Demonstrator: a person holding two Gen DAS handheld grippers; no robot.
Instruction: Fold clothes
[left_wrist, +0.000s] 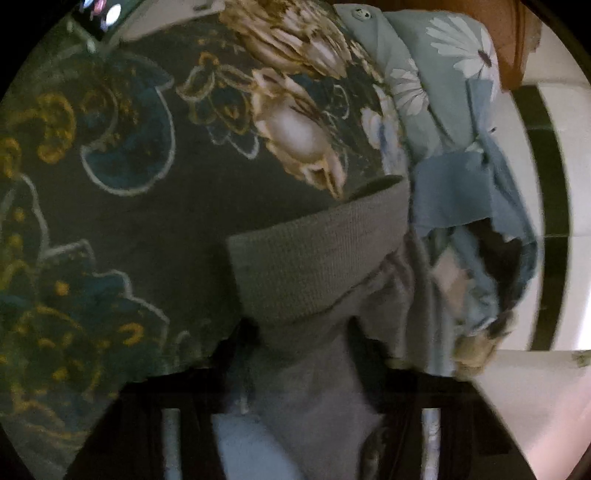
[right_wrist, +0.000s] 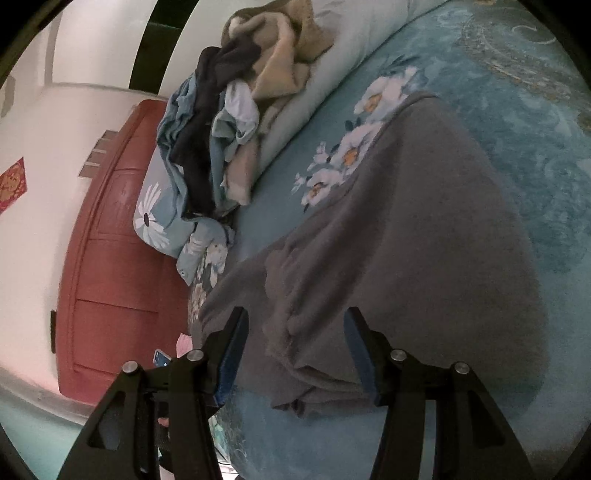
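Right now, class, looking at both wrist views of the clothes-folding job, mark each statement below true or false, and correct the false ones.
1. The right gripper has open jaws. True.
2. The grey garment hangs from a hook on the wall. False: it lies spread on the blue floral bedspread.
3. A heap of unfolded clothes sits beyond the grey garment. True.
4. The left gripper is closed on grey cloth below a ribbed cuff. True.
5. The door is green. False: it is red-brown.
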